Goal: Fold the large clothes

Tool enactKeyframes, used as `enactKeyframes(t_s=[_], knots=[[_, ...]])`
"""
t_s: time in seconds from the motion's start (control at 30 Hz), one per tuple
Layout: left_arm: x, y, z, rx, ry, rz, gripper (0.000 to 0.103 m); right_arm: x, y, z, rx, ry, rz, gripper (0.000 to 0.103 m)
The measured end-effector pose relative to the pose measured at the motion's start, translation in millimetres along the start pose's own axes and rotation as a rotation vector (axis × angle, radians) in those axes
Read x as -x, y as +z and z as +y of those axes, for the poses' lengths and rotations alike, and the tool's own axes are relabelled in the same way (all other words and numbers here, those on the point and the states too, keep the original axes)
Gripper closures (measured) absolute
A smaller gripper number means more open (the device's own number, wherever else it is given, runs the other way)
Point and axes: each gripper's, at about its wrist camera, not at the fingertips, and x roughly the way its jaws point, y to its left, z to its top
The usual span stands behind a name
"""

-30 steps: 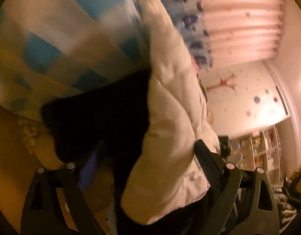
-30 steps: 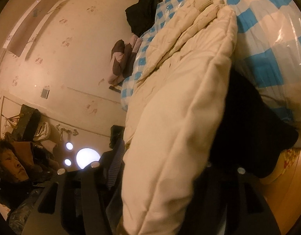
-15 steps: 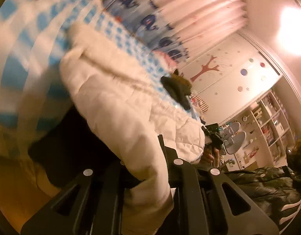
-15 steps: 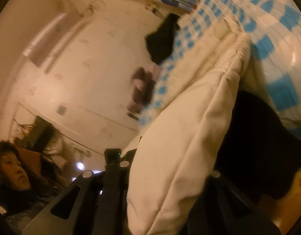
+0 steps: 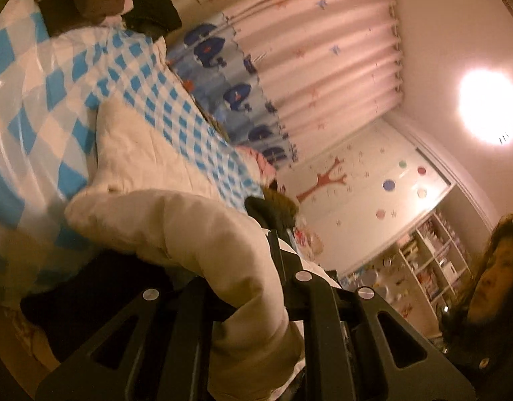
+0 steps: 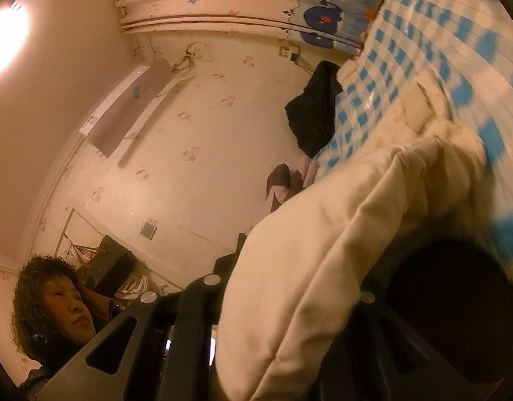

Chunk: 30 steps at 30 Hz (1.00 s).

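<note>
**Cream padded coat gripped at both ends over the bed**

Cream padded coat [image 5: 176, 234] lies across the bed [image 5: 32, 107], whose cover is a blue-and-white check, and its near hem hangs off the bed's near edge. The left gripper [image 5: 253, 304] is clamped on a thick roll of the coat's fabric, which bulges between its two black fingers [image 5: 310, 307] and spills below them. The right gripper [image 6: 283, 307] is likewise closed on a fold of the same coat [image 6: 323, 267], the cloth filling the gap between its fingers. Under the coat's lifted edge a black garment [image 5: 89, 294] shows at the bed's near edge. At the far edge of the bed, by the wall, lie another dark garment [image 6: 315, 110] and a brown-and-pink one [image 6: 286, 180]. A curtain [image 5: 310, 67] with blue whales hangs beyond the bed's far side. A person [image 6: 52, 304] is in both views.
</note>
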Motion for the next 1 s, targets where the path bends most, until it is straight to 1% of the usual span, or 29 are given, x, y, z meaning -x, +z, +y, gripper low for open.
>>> enactKeyframes(t_s=[0.27, 0.37, 0.53, 0.7, 0.8, 0.87, 0.9, 1.0], knots=[[-37.7, 67.6, 22.0, 0.058, 0.019, -0.087, 0.093, -48.0, 73.2, -6.9, 0.034, -0.013, 0.015, 0.090], [-54.3, 92.4, 37.9, 0.079, 0.029, -0.107, 0.093, -64.5, 98.2, -14.9, 0.036, -0.032, 0.022, 0.090], [-83.3, 128.7, 63.1, 0.108, 0.051, -0.118, 0.093, -91.5, 135.2, -35.5, 0.020, -0.069, 0.027, 0.090], [-118.7, 167.8, 88.1, 0.115, 0.090, -0.117, 0.093, -119.4, 173.3, -70.3, -0.017, -0.129, 0.025, 0.090], [-139.3, 185.5, 107.1, 0.130, 0.122, -0.114, 0.093, -133.3, 193.1, -99.5, -0.059, -0.178, 0.023, 0.090], [-157.6, 196.9, 124.8, 0.149, 0.160, -0.109, 0.093, -141.3, 203.7, -124.2, -0.097, -0.224, 0.023, 0.090], [-164.8, 200.6, 132.6, 0.154, 0.181, -0.106, 0.093, -144.8, 207.9, -137.1, -0.120, -0.242, 0.025, 0.087], [-192.3, 209.4, 169.9, 0.204, 0.266, -0.090, 0.093, -153.8, 218.1, -179.0, -0.195, -0.317, 0.030, 0.087]])
